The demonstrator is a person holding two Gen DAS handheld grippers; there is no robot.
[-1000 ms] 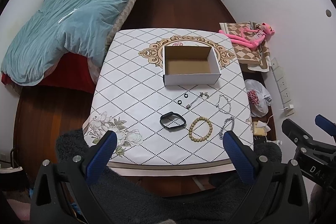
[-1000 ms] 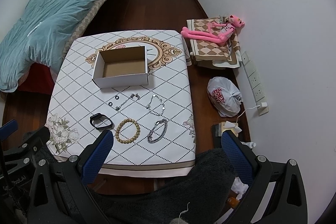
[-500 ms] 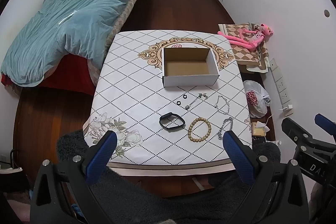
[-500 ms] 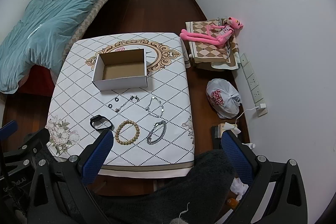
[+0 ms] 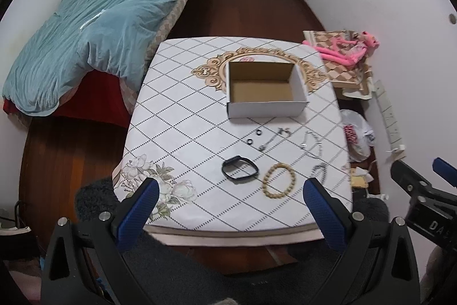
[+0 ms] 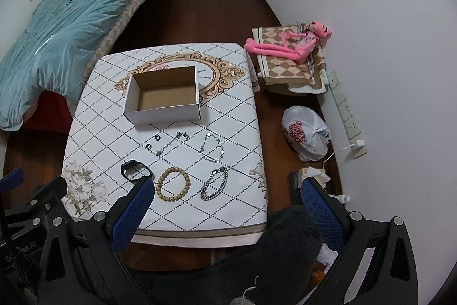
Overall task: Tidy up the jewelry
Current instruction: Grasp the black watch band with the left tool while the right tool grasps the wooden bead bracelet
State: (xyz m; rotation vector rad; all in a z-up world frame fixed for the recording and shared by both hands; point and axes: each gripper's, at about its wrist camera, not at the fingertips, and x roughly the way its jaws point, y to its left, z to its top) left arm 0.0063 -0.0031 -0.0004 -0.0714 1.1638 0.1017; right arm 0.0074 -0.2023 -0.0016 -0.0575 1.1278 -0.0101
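Observation:
An open, empty cardboard box (image 5: 265, 87) (image 6: 164, 96) stands mid-table. In front of it lie two small black rings (image 5: 254, 137) (image 6: 152, 142), a thin silver chain (image 5: 274, 137) (image 6: 172, 142), a charm bracelet (image 5: 311, 143) (image 6: 212, 147), a black band (image 5: 240, 167) (image 6: 134, 170), a wooden bead bracelet (image 5: 278, 185) (image 6: 172, 183) and a silver link bracelet (image 5: 320, 172) (image 6: 214, 183). My left gripper (image 5: 228, 190) and right gripper (image 6: 225, 190) are open and empty, held above the table's near edge.
The table (image 5: 177, 116) has a white diamond-pattern cloth. A bed with a teal duvet (image 5: 94, 27) is at the left. A pink plush toy (image 6: 288, 43) on folded blankets and a plastic bag (image 6: 304, 130) lie on the floor at the right.
Both grippers have shifted slightly, so the table looks a little nearer and lower. The jewelry and box have not moved. Both grippers stay open.

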